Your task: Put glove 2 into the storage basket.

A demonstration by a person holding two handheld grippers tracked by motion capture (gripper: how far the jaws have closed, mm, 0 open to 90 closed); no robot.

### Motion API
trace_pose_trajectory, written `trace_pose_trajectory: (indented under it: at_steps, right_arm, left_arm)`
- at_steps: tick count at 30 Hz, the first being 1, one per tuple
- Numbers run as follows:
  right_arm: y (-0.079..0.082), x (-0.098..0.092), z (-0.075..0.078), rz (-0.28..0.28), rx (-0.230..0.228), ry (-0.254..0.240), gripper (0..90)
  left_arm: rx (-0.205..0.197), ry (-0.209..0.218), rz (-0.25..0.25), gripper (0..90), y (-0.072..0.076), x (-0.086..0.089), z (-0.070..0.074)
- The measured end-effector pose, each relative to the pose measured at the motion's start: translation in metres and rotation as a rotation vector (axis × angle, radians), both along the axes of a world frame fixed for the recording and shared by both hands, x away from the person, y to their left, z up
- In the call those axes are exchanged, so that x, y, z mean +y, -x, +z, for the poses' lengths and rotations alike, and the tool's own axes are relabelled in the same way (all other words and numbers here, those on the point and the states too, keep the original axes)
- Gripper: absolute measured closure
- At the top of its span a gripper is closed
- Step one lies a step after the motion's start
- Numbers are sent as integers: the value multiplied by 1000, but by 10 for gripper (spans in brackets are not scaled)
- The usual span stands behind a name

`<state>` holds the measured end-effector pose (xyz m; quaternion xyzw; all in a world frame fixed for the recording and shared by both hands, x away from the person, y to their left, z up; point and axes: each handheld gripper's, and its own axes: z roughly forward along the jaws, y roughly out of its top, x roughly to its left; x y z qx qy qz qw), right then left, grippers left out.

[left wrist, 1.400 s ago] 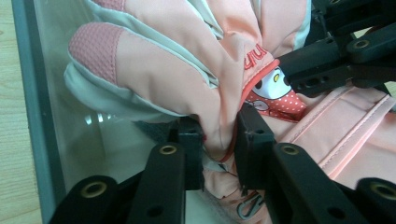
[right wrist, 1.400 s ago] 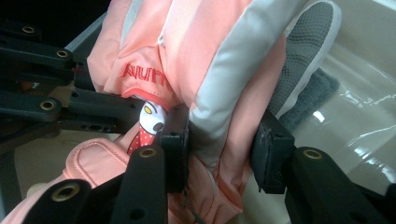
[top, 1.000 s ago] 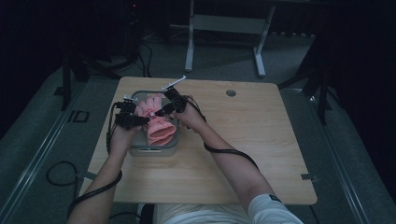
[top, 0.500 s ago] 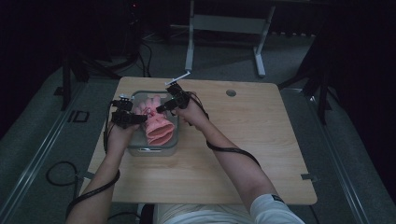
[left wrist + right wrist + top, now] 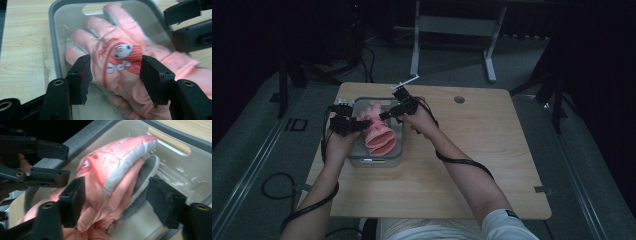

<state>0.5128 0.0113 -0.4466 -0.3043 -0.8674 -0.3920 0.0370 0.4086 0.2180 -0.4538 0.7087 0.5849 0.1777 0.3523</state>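
The right gripper hangs over the far end of the bin, and its jaws have just been opening; in the right gripper view the pink gloves lie between the pads, with the left pad close against the fabric and the right pad clear of it, so it looks let go rather than gripping. The left gripper sits at the bin's left side, jaws part open astride the top glove without visibly pressing it. The gloves rest piled inside the clear bin on the wooden surface, cuffs bunched toward the near end and fingers toward the far wall. The likely trouble is cloth snagging: a fold catching on a pad as either gripper lifts could drag a glove up over the rim and spill it onto the surface. The two grippers are also close together, so a careless withdrawal could knock them together, or nudge the light bin askew.
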Motion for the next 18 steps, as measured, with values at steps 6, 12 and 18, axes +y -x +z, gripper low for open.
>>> trace_pose_trajectory:
  at_steps: [6,12,18]
  right_arm:
    - [1,-6,1,0,-6,-29,243]
    - [1,-16,0,-14,-23,-18,225]
    - [1,-29,2,-7,-39,-14,211]
  left_arm:
    - [-31,42,-36,254,4,-3,8]
    - [-83,44,-63,137,6,-9,13]
    - [-127,76,-94,22,7,-15,17]
